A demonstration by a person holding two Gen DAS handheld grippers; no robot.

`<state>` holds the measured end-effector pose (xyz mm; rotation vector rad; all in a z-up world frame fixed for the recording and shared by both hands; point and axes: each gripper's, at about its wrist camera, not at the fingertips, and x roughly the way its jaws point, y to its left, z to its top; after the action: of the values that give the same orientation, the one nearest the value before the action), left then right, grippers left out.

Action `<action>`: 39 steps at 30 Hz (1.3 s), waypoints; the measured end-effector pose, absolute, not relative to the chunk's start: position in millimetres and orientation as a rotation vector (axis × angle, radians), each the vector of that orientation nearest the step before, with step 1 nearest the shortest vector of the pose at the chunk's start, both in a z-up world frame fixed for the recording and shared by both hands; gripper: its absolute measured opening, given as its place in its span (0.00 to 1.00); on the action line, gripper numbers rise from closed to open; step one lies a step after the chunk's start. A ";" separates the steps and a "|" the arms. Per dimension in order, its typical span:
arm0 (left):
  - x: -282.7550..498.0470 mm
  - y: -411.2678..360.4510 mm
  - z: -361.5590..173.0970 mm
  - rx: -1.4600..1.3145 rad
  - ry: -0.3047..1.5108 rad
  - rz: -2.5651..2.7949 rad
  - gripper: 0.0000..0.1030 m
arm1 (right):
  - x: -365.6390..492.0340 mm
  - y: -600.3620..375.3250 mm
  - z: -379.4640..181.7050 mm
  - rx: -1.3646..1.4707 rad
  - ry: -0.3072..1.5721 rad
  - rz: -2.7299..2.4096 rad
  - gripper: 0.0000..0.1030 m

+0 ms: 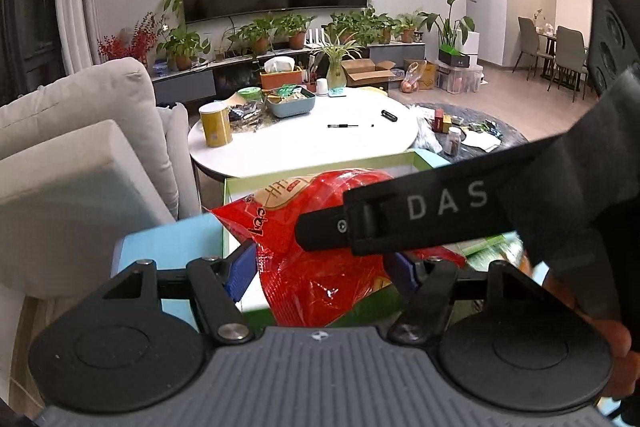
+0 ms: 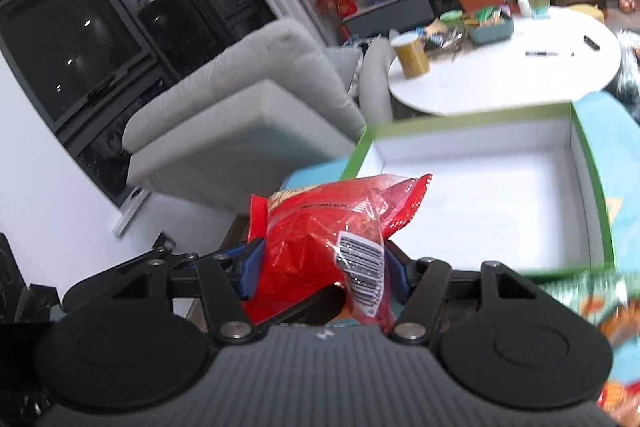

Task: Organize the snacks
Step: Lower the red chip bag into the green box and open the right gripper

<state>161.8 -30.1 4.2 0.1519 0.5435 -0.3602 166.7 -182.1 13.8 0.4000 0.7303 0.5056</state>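
Note:
A red snack bag (image 1: 316,259) sits between the blue pads of my left gripper (image 1: 322,267), which is shut on its lower end. The same red snack bag (image 2: 320,247), barcode side up, is also clamped in my right gripper (image 2: 320,267). The right gripper's black body crosses the left wrist view above the bag. The bag hangs over the near left corner of an open green-rimmed box (image 2: 588,163) with a white, empty inside. The box (image 1: 320,171) rests on a light blue surface (image 1: 168,247).
A grey sofa (image 2: 248,115) stands to the left. A white oval table (image 1: 304,143) beyond the box carries a yellow can (image 1: 216,125), a blue tray of snacks (image 1: 290,103) and a pen (image 1: 350,125). More snack packets (image 2: 600,311) lie at the right, blurred.

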 end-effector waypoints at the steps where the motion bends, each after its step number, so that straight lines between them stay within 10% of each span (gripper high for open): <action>1: 172.4 -30.6 2.5 0.149 0.549 -0.361 0.63 | 173.3 -181.1 12.1 0.399 0.726 0.498 0.72; 16: 248.9 -29.9 -67.0 0.133 0.760 -0.365 0.64 | 239.2 -167.1 -48.7 0.417 0.885 0.372 0.72; 39: 156.2 -7.4 -61.5 0.129 0.776 -0.246 0.64 | 141.3 -153.4 -37.8 0.308 0.906 0.455 0.76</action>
<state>156.2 -7.4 -61.5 0.1287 0.7756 -0.2455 141.3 -153.4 -37.8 0.3076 0.9059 0.4551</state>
